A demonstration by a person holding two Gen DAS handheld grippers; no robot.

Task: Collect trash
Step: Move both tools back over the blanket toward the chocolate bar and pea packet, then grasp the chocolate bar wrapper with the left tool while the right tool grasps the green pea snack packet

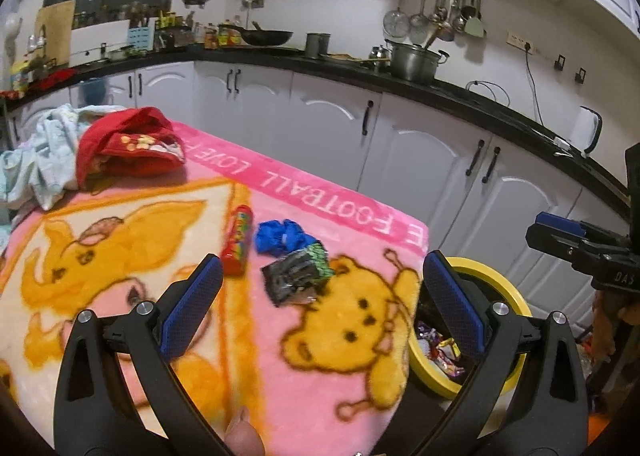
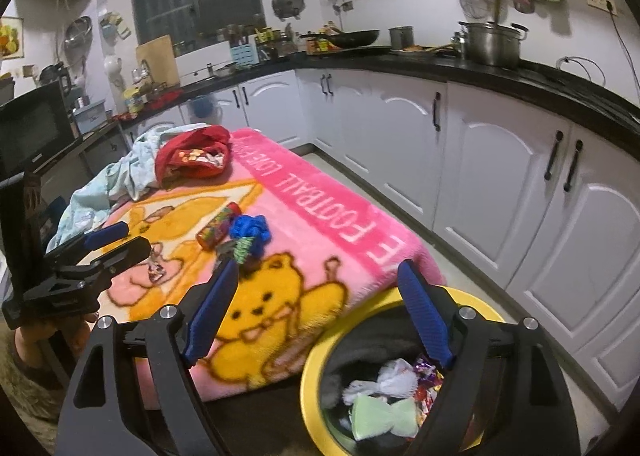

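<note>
On the pink cartoon blanket (image 1: 120,256) lie a crumpled dark foil wrapper (image 1: 298,272), a blue crumpled wad (image 1: 280,236) and a red candy tube (image 1: 238,240). My left gripper (image 1: 320,280) is open and empty, a little short of the wrapper. My right gripper (image 2: 320,292) is open and empty above the yellow-rimmed trash bin (image 2: 316,368), which holds wrappers and white and green wads. The same items show in the right wrist view: wrapper (image 2: 240,250), blue wad (image 2: 250,228), tube (image 2: 218,225). The left gripper (image 2: 116,244) also appears there, over the blanket's left part.
A red cloth (image 1: 132,143) and a pale blue cloth (image 1: 44,155) lie at the blanket's far end. White cabinets (image 1: 420,159) under a black counter run along the right. The bin (image 1: 504,296) stands on the floor by the blanket's right corner.
</note>
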